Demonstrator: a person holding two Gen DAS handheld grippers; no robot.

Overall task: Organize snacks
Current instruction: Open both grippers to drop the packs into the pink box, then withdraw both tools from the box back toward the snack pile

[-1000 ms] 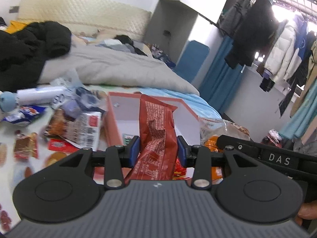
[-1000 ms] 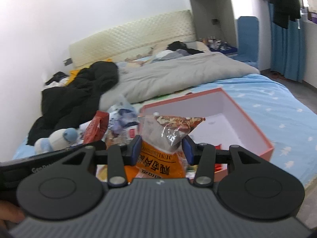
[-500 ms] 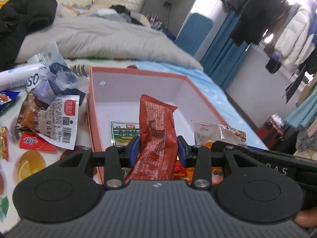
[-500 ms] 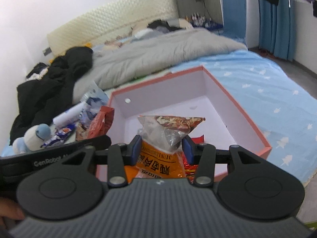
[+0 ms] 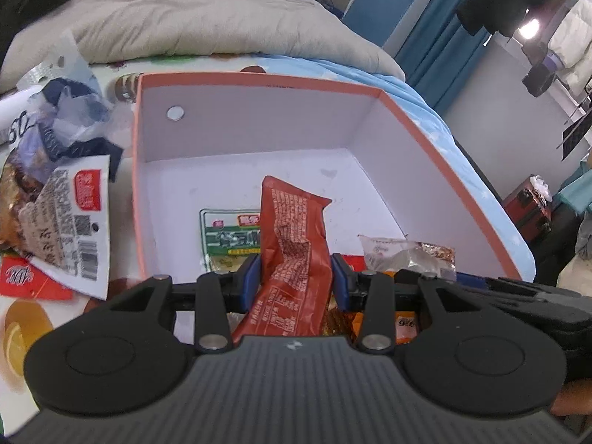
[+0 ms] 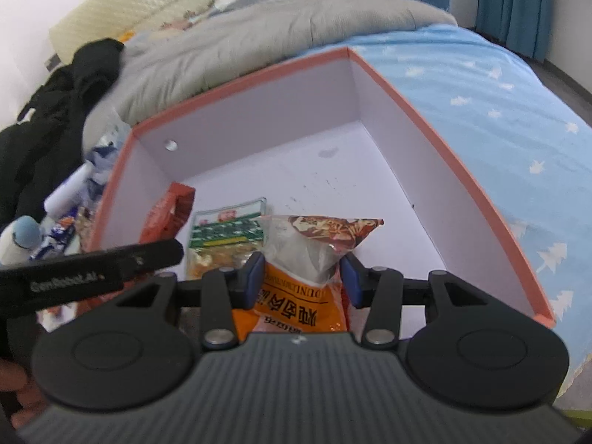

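Note:
My left gripper point(image 5: 295, 277) is shut on a red snack packet point(image 5: 292, 244) and holds it over the near end of a pink-rimmed white box point(image 5: 259, 85). My right gripper point(image 6: 301, 277) is shut on an orange and clear snack bag point(image 6: 299, 259) over the same box point(image 6: 418, 111). A green snack pack point(image 5: 231, 236) lies flat on the box floor; it also shows in the right wrist view point(image 6: 225, 236). The red packet point(image 6: 166, 214) and the left gripper arm point(image 6: 92, 277) show at the left of the right wrist view.
Loose snack packs point(image 5: 63, 214) and crumpled wrappers point(image 5: 63, 125) lie on the bed left of the box. A grey duvet point(image 5: 185, 18) lies behind it. Black clothes point(image 6: 55, 111) and a small plush toy point(image 6: 18, 240) are at far left. The blue sheet point(image 6: 499, 111) drops off at right.
Both grippers have moved forward and tilted down over the box with their packs still held. The box now fills both views and its floor shows.

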